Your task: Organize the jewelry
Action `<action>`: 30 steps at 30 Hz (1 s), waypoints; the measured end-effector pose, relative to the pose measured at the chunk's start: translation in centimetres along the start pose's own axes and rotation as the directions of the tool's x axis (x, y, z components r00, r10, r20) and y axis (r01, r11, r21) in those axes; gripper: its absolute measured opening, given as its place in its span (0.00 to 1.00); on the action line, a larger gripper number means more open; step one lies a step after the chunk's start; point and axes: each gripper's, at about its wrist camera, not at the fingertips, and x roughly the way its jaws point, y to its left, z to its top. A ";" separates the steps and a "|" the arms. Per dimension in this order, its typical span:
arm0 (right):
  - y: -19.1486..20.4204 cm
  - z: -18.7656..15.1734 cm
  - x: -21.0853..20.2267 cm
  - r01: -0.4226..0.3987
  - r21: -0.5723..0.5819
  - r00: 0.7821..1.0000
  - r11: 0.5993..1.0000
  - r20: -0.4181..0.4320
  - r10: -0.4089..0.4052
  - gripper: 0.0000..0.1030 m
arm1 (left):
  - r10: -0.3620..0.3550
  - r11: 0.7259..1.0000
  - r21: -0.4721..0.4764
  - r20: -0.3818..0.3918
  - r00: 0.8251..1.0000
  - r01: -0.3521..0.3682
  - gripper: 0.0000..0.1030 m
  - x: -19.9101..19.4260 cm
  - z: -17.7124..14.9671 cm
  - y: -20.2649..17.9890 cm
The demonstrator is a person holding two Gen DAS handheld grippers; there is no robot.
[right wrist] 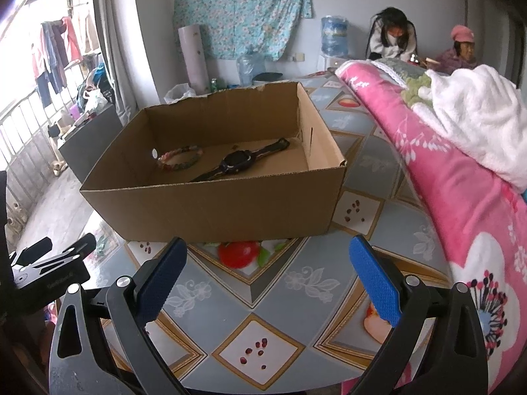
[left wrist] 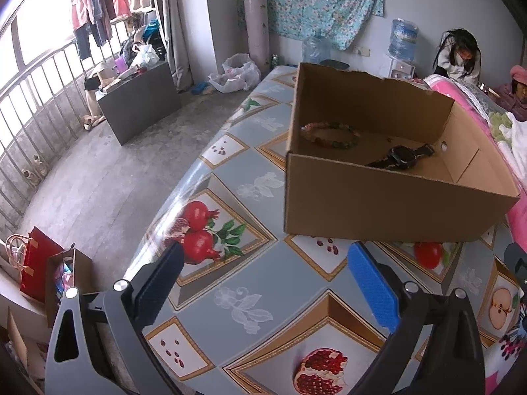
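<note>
An open cardboard box [left wrist: 388,210] [right wrist: 210,207] stands on the patterned tabletop. Inside it lie a beaded bracelet [left wrist: 330,135] [right wrist: 179,157] and a black wristwatch [left wrist: 400,157] [right wrist: 237,163]. My left gripper [left wrist: 263,263] hovers over the table in front of the box, open, with nothing between its blue pads. My right gripper [right wrist: 266,258] is also open and empty, just short of the box's near wall. The left gripper's body [right wrist: 46,263] shows at the left edge of the right wrist view.
A pink floral quilt [right wrist: 461,177] with a white blanket [right wrist: 474,115] lies along the table's right side. Two people [right wrist: 393,38] sit at the far end. The table's left edge [left wrist: 184,194] drops to a concrete floor with bags [left wrist: 39,263] and a dark cabinet [left wrist: 138,98].
</note>
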 end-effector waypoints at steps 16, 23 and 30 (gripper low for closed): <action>-0.5 0.3 3.2 -0.012 -0.034 0.997 0.999 -0.075 0.010 0.92 | -0.042 0.999 0.017 -0.062 0.997 0.043 0.95 1.0 1.0 -2.2; 0.0 0.4 3.5 -0.023 -0.046 0.996 0.999 -0.087 0.019 0.92 | -0.041 0.999 0.010 -0.070 0.997 0.042 0.95 1.1 1.1 -2.1; -0.3 0.4 3.5 -0.017 -0.037 0.996 0.999 -0.092 0.013 0.92 | -0.046 0.999 0.023 -0.071 0.996 0.048 0.95 1.1 0.8 -2.3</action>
